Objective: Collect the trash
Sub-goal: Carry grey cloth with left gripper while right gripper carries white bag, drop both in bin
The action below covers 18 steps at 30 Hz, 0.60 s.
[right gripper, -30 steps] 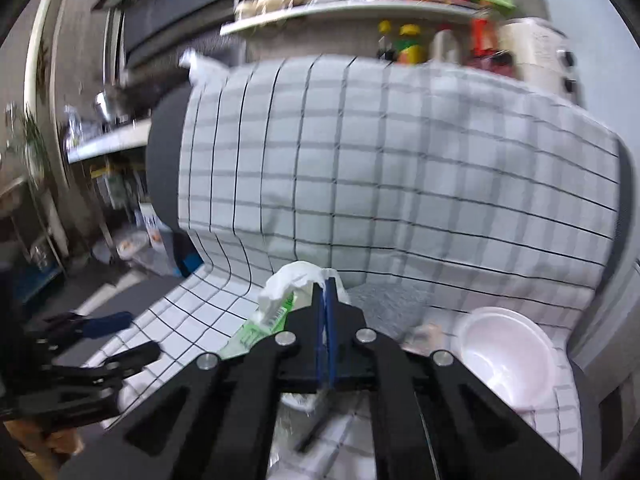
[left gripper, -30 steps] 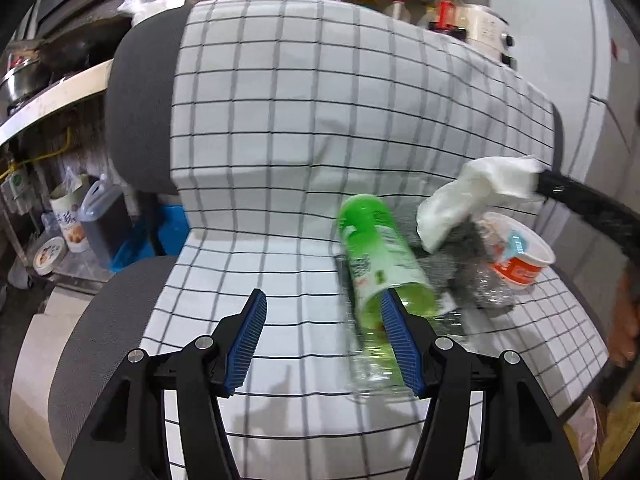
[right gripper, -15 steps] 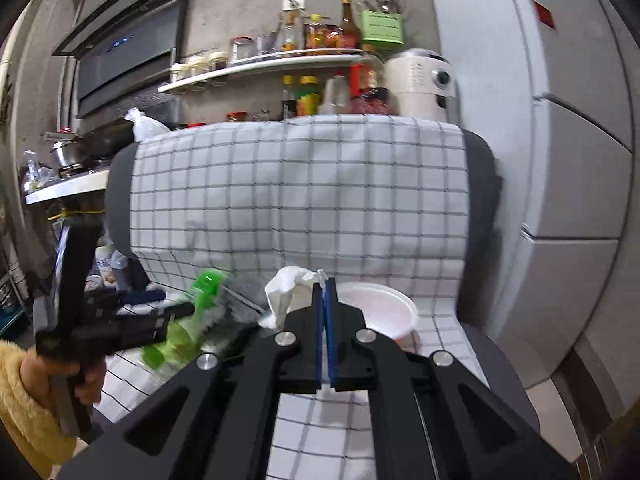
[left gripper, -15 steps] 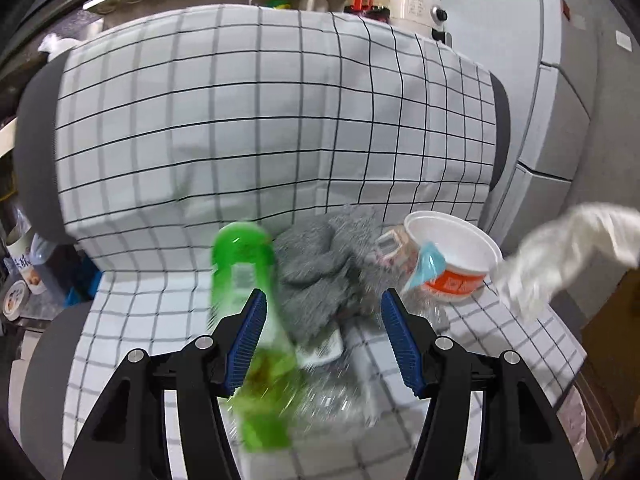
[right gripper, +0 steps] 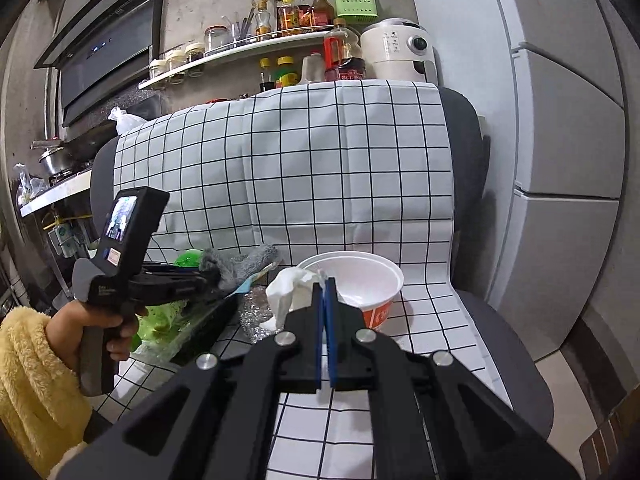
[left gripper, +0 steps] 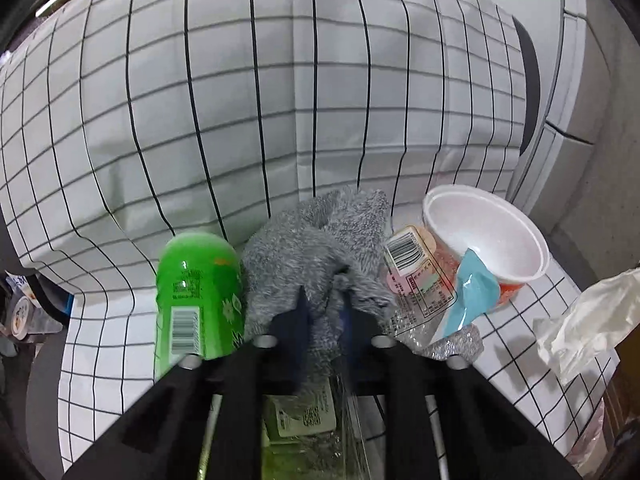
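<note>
On the checked seat lie a green bottle point(left gripper: 200, 292), a grey fuzzy cloth point(left gripper: 316, 248), a clear wrapper with a barcode point(left gripper: 420, 276) and a white foam cup point(left gripper: 484, 236) with a blue lid flap. My left gripper point(left gripper: 324, 316) is shut on the grey cloth. My right gripper point(right gripper: 325, 292) is shut on a crumpled white tissue point(right gripper: 290, 292) and holds it above the seat, in front of the cup point(right gripper: 356, 280). The tissue also shows at the right edge of the left wrist view point(left gripper: 588, 320).
The chair has a checked cover over its back point(right gripper: 312, 168) and a grey seat edge point(right gripper: 516, 352). A fridge point(right gripper: 560, 160) stands to the right. A shelf of bottles point(right gripper: 280, 32) and a stove counter are behind the chair. A silver foil piece point(left gripper: 460, 340) lies by the cup.
My left gripper has moved forward and closed on the grey cloth. My right gripper has pulled back with the tissue, away from the pile.
</note>
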Each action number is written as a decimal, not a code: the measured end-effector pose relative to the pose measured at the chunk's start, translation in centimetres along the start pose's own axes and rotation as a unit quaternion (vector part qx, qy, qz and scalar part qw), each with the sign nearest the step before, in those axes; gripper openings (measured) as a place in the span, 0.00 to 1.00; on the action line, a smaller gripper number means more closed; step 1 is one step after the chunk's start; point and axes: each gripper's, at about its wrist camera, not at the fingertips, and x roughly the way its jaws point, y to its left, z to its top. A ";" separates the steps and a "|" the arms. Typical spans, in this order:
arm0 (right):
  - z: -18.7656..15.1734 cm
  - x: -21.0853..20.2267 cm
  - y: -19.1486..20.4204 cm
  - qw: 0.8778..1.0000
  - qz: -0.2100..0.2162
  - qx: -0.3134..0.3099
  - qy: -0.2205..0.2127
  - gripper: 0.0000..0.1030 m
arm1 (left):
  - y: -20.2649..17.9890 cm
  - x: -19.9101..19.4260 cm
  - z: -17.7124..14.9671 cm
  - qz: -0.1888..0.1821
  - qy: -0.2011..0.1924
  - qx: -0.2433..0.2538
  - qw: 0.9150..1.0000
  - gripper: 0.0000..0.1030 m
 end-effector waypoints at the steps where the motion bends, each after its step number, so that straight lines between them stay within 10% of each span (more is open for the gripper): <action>1: 0.0 0.0 -0.1 1.000 0.000 0.002 -0.002 0.02 | 0.1 -0.7 0.2 -0.003 -0.017 -0.002 1.000 0.09; 9: 0.8 -2.4 -1.2 0.999 -0.006 0.031 -0.030 0.02 | -0.9 -14.6 2.1 -0.046 -0.191 0.014 0.980 0.08; 18: -0.2 -10.1 -2.3 0.997 -0.059 0.040 -0.036 0.02 | -6.6 -21.9 -3.9 -0.141 -0.208 0.052 0.967 0.08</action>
